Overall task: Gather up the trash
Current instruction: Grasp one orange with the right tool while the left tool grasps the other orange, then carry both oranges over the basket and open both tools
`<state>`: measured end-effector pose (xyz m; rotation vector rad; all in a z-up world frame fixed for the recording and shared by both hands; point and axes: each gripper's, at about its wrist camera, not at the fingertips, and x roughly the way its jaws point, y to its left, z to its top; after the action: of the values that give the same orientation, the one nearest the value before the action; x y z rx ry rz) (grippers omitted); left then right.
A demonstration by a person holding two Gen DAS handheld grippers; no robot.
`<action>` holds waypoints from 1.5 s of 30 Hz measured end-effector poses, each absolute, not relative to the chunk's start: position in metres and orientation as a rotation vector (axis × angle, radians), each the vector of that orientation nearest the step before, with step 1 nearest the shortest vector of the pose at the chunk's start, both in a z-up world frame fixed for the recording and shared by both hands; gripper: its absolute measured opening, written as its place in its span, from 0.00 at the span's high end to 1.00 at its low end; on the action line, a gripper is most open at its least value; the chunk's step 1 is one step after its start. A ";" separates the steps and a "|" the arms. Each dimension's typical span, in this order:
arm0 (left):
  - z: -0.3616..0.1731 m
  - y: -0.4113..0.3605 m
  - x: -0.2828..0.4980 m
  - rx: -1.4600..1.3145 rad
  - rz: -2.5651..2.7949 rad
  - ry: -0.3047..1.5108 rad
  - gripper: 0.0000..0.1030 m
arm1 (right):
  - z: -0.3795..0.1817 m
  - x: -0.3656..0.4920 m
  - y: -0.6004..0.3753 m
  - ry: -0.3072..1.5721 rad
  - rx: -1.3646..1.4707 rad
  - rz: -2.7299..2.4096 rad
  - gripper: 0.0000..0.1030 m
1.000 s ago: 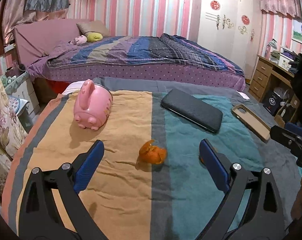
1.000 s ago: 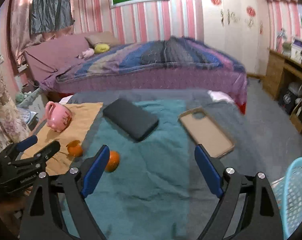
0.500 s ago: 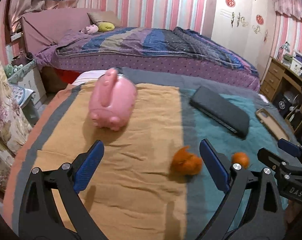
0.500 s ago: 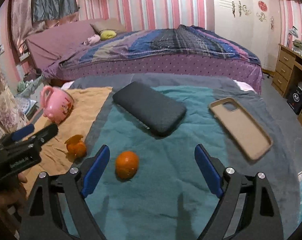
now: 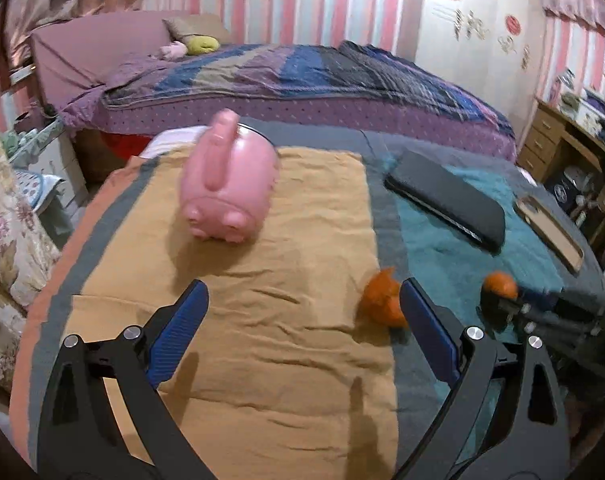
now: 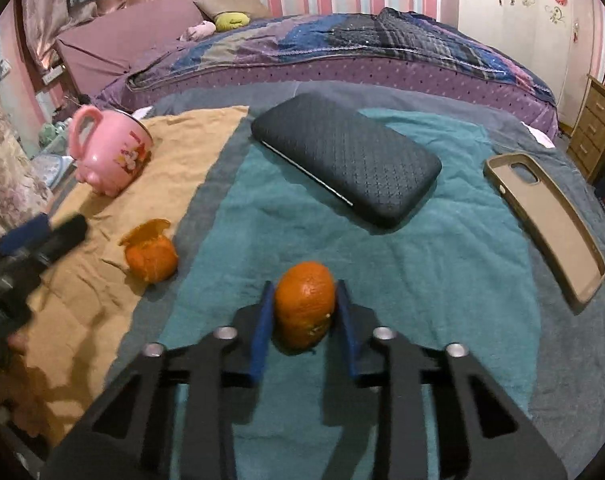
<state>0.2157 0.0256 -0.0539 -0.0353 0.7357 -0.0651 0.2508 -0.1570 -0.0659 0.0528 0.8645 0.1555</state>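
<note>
A round orange [image 6: 304,304] lies on the teal part of the cloth, between the blue pads of my right gripper [image 6: 302,292]. The jaws are closing and both pads touch its sides. A torn orange peel [image 6: 150,252] sits to the left, where teal meets tan cloth. My left gripper [image 5: 302,288] hangs open above the tan cloth with nothing between its fingers. The peel [image 5: 382,300] lies just inside its right finger [image 5: 426,324]. The left wrist view also shows the orange [image 5: 500,284] at the tip of the blurred right gripper [image 5: 542,312].
A pink mug [image 6: 110,152] stands at the far left of the tan cloth. A black case [image 6: 346,160] and a beige phone case [image 6: 550,216] lie beyond the orange. A bed [image 5: 302,76] runs behind, and wooden drawers [image 5: 550,140] stand at the right.
My right gripper came down and forward onto the orange and its wide jaws closed around it. My left gripper shifted left, so the peel now sits by its right finger.
</note>
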 end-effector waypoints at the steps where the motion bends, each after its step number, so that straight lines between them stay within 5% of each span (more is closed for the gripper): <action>1: -0.056 0.020 0.217 -0.018 -0.070 0.745 0.09 | -0.065 0.249 -0.159 0.857 0.057 0.158 0.72; 10: -0.072 -0.019 0.232 0.046 -0.130 0.812 0.13 | -0.051 0.242 -0.193 0.817 0.090 0.121 0.73; 15: -0.079 -0.025 0.239 0.028 -0.173 0.852 0.63 | -0.043 0.236 -0.215 0.810 0.107 0.110 0.73; 17: -0.074 -0.027 0.235 0.035 -0.176 0.838 0.67 | -0.037 0.230 -0.224 0.794 0.114 0.114 0.73; 45: 0.032 -0.157 0.120 -0.016 -0.462 0.570 0.68 | 0.025 0.075 -0.372 0.565 0.161 -0.064 0.73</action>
<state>0.1200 -0.1566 0.0321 -0.0158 0.5700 -0.4623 0.0745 -0.3722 0.0248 0.1614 0.5653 -0.0636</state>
